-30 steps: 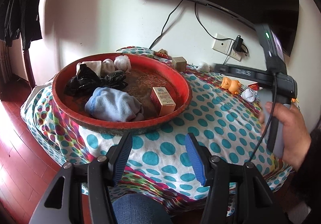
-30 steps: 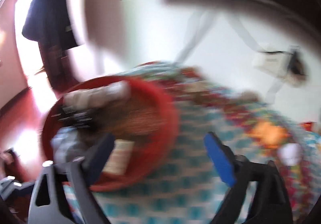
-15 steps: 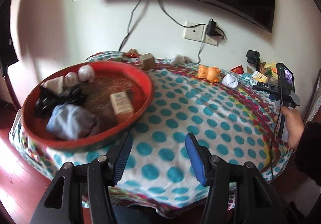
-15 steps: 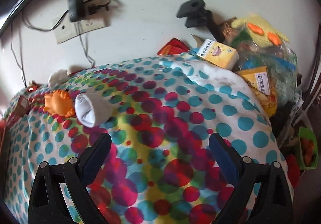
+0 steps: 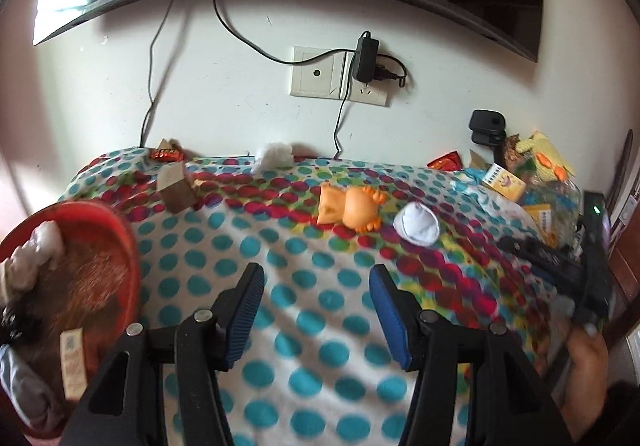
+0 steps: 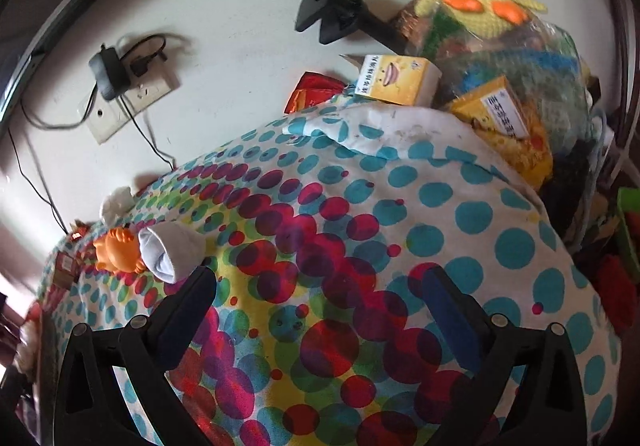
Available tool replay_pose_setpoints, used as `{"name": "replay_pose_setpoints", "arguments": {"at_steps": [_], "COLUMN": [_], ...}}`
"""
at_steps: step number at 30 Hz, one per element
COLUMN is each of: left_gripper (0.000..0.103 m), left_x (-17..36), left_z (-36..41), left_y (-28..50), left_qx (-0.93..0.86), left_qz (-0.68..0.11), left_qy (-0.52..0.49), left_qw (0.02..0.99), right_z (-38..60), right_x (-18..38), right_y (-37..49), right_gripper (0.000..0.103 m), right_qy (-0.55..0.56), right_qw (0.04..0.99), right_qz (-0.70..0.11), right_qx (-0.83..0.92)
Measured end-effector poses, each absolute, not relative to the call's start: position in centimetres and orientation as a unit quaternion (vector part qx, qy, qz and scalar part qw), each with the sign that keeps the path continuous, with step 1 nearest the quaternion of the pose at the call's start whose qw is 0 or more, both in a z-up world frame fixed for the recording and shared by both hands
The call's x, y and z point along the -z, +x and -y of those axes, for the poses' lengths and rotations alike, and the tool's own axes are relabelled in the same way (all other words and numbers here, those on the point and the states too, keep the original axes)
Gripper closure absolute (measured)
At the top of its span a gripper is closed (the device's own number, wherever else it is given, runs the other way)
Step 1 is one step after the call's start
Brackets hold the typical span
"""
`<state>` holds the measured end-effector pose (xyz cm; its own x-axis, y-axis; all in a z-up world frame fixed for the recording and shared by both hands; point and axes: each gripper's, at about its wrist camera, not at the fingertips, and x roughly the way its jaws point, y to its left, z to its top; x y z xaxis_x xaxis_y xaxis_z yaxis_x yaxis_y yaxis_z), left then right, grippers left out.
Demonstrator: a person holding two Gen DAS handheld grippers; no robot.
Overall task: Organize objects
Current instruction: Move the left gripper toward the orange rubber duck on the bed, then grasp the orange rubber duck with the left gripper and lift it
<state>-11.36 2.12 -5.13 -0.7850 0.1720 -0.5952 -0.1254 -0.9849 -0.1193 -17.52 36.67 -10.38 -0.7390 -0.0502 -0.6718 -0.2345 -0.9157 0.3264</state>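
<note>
Tidying seems to be the aim here: the red tray (image 5: 132,246) at the table's left edge already holds cloths and a small box, which suggests it is the collecting place, while loose things lie on the dotted tablecloth (image 5: 304,326). The rolled white sock (image 6: 170,252) lies touching the orange toy (image 6: 116,250), both near the wall side of the table. The sock's long axis runs roughly along the table's length, its open cuff facing the right gripper (image 6: 320,298), likely the easier end to pinch. That gripper's jaws have just been opening and stand wide with nothing between them. The left gripper (image 5: 316,298) hangs half open, empty, over bare cloth beside the tray.
</note>
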Motion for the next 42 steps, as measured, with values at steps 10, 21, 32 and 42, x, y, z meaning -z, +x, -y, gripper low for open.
{"name": "replay_pose_setpoints", "arguments": {"at_steps": [10, 21, 32, 42], "left_gripper": [0.047, 0.044, 0.031, 0.018], "left_x": [7.2, 9.1, 9.0, 10.6], "left_z": [-6.1, -9.6, -10.8, -8.6], "left_y": [-20.3, -26.9, -28.4, -30.1], "left_qx": [-0.935, -0.928, -0.927, -0.905], "left_qz": [0.002, -0.033, -0.073, -0.08], "left_qy": [-0.345, -0.361, -0.353, -0.405], "left_qw": [0.083, 0.089, 0.104, 0.101], "right_z": [-37.1, -37.0, -36.5, -36.4], "right_x": [10.9, 10.7, 10.5, 10.5], "right_y": [-17.6, -17.4, -17.6, -17.5], "right_gripper": [0.0, 0.0, 0.0, 0.0], "right_qy": [-0.36, -0.347, -0.345, -0.344], "right_qw": [0.023, -0.006, -0.024, -0.027], "right_qz": [-0.226, -0.234, -0.23, -0.229], "right_qx": [-0.905, -0.908, -0.91, -0.91]}}
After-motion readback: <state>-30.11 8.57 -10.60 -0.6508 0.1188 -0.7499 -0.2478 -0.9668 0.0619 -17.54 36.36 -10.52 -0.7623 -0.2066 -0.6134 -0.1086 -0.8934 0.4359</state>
